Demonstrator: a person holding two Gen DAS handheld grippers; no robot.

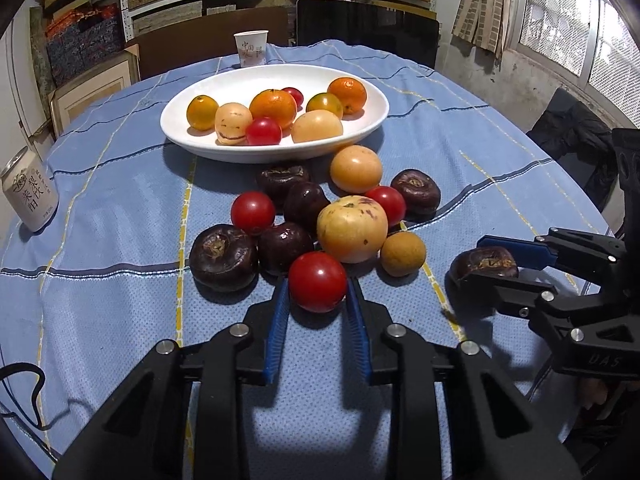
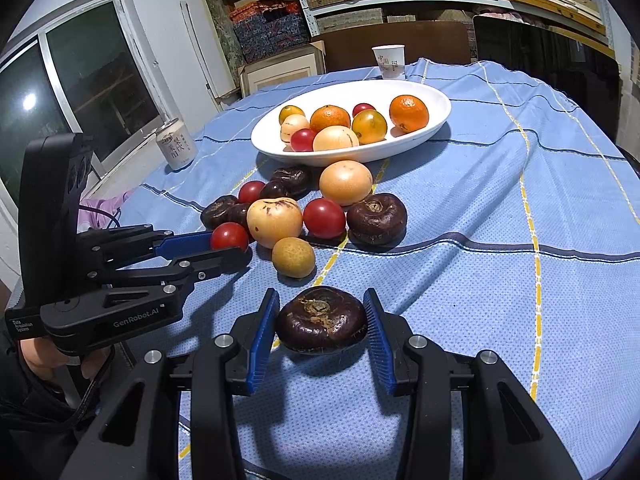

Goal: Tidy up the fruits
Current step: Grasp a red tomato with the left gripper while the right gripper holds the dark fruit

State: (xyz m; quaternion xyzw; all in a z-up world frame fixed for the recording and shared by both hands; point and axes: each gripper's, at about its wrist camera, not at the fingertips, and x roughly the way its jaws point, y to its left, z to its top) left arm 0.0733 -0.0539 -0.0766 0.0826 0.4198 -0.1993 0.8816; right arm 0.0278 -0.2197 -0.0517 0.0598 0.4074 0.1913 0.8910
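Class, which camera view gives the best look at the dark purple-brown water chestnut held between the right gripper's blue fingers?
The right wrist view: the dark purple-brown water chestnut sits centred and unobstructed, its stem scar visible. The left wrist view shows it only at the edge, partly hidden by a black finger.

"GenRobot.AI" stood in pale letters on the side of the left gripper [image 2: 224, 250], with small print "Data Acquisition System" near its rear end. "UAS" was embossed on the right gripper [image 1: 486, 264] body. The drink can [image 1: 30, 192] carried large Chinese characters and a round emblem. The paper cup [image 1: 251, 48] bore reddish Chinese characters, too small to read fully.
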